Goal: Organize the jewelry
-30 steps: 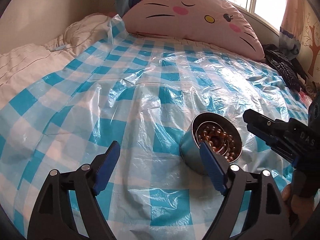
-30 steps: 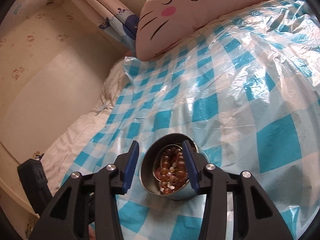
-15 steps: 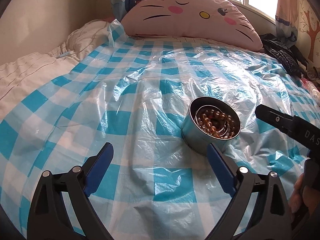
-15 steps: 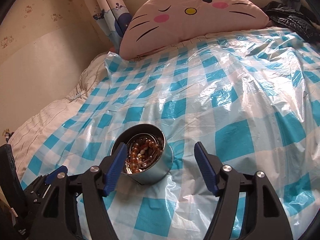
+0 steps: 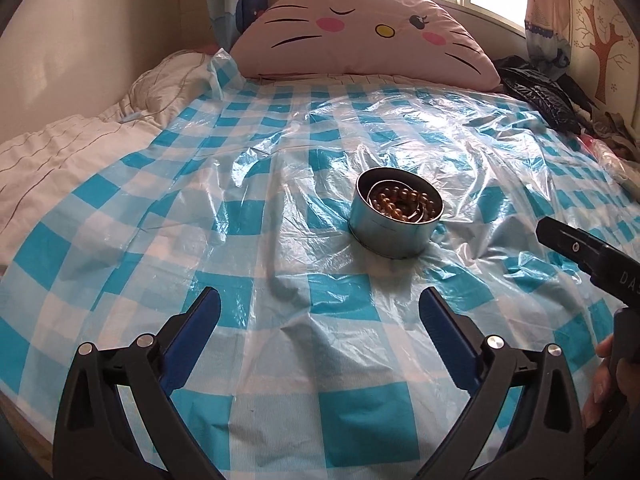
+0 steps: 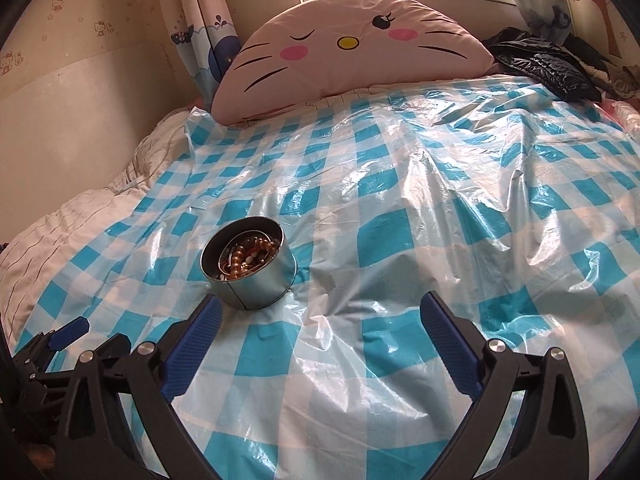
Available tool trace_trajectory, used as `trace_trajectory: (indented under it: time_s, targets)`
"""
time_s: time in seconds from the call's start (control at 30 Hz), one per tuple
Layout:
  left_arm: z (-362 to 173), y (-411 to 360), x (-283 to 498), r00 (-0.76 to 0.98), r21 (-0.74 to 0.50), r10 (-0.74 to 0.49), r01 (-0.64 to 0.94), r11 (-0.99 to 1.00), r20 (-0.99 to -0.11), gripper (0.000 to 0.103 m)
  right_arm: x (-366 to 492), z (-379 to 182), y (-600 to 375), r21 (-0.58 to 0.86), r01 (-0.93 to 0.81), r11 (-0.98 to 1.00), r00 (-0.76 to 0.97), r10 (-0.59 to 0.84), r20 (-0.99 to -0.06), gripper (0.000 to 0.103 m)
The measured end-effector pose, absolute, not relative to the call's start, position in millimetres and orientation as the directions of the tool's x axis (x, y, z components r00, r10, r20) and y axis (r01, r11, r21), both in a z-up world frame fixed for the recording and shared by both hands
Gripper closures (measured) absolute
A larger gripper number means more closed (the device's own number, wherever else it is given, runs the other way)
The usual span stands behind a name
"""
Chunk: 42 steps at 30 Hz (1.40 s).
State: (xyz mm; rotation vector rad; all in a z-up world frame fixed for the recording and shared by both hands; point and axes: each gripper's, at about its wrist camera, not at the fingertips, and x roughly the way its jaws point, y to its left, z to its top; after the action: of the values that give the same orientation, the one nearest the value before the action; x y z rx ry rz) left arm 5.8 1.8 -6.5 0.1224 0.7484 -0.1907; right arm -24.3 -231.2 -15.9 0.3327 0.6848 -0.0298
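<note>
Left wrist view: left gripper (image 5: 320, 306) jaws opening, fingers wide apart, nothing between them
Right gripper (image 6: 320, 312): jaws opening, fingers apart over bare sheet
Tin (image 5: 395, 220): upright on checked plastic sheet (image 5: 240, 216), beyond both grippers; beaded bracelets (image 5: 400, 205) inside
Cat pillow (image 5: 360, 36): at bed's far end

Only the tin (image 5: 394, 220) interrupts the checked sheet (image 5: 248, 264); pillow (image 5: 360, 36) blocks the far edge.
</note>
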Motion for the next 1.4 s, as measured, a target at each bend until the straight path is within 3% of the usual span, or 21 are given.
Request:
trace_trajectory:
  time_s: [0.4,0.7,1.4]
  targets:
    - [9.5,15.1,-22.0,0.780,0.001,-0.154,0.194,0.981,-0.607,0.007,-64.2,-8.9,-228.9,0.278,0.141,0.950,0.744,0.084,-0.663,0.007]
    - [11.0,17.1,-27.5,0.779,-0.006,-0.159,0.196,0.981,-0.607,0.007,-68.0,-3.4,-214.6,0.192,0.127,0.973,0.746,0.034,-0.665,0.007]
    - [7.6,11.2,-27.8,0.774,0.024,-0.146,0.203,0.979,-0.617,0.007,-78.0,4.0,-218.7,0.184,0.169,0.968,0.787,-0.020,-0.617,0.007]
